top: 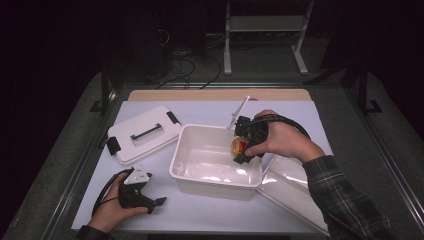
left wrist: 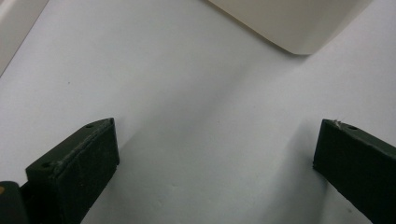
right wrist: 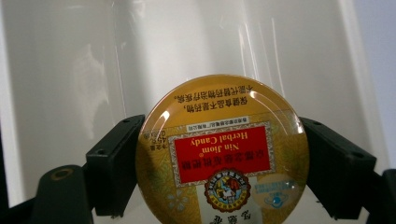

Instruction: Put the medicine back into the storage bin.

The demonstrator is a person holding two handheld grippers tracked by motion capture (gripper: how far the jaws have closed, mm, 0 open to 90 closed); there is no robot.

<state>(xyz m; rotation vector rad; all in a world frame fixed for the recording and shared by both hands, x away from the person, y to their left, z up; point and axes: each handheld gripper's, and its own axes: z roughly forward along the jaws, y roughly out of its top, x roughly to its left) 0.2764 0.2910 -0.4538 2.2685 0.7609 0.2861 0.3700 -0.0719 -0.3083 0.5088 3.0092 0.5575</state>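
Observation:
A round gold candy tin (right wrist: 223, 151) with a red label reading "Nin Jiom Herbal Candy" sits clamped between the jaws of my right gripper (right wrist: 222, 165). In the high view my right gripper (top: 244, 145) holds that tin (top: 237, 146) over the right side of the open white bin (top: 200, 177). My left gripper (top: 156, 202) rests low on the table at the front left, open, with nothing between its black pads (left wrist: 81, 163). In the left gripper view a corner of the white bin (left wrist: 289, 23) shows ahead of the jaws.
A white lid with a black handle and latches (top: 144, 132) lies left of the bin. A clear plastic lid (top: 292, 185) lies at the bin's right. A thin white stick (top: 239, 112) rests behind the bin. A pale mat (top: 200, 215) covers the table.

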